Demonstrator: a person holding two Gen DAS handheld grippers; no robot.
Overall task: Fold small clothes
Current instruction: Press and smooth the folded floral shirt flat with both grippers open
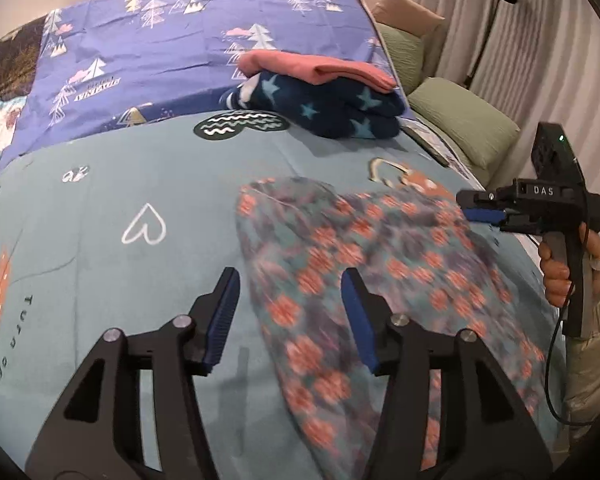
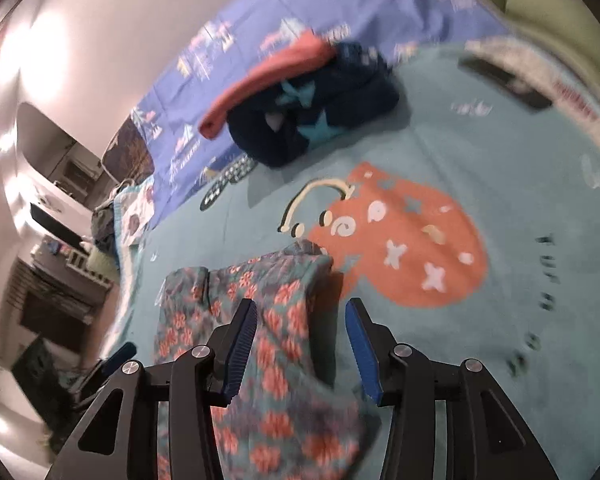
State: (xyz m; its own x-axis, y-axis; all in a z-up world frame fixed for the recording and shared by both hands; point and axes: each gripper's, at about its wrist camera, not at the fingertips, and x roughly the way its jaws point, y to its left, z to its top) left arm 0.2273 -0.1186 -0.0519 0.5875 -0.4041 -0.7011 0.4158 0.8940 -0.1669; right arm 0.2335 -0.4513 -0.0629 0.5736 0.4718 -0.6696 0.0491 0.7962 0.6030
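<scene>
A small teal garment with red flowers lies on the teal bedspread; it is blurred. It also shows in the right wrist view. My left gripper is open, its jaws standing either side of the garment's left edge, just above it. My right gripper is open over the garment's right edge. The right gripper also shows at the right of the left wrist view, held by a hand above the garment's far right side.
A folded pile, pink cloth on a navy star-print fleece, sits at the back of the bed. A purple tree-print sheet lies behind. Green cushions and a floor lamp stand to the right.
</scene>
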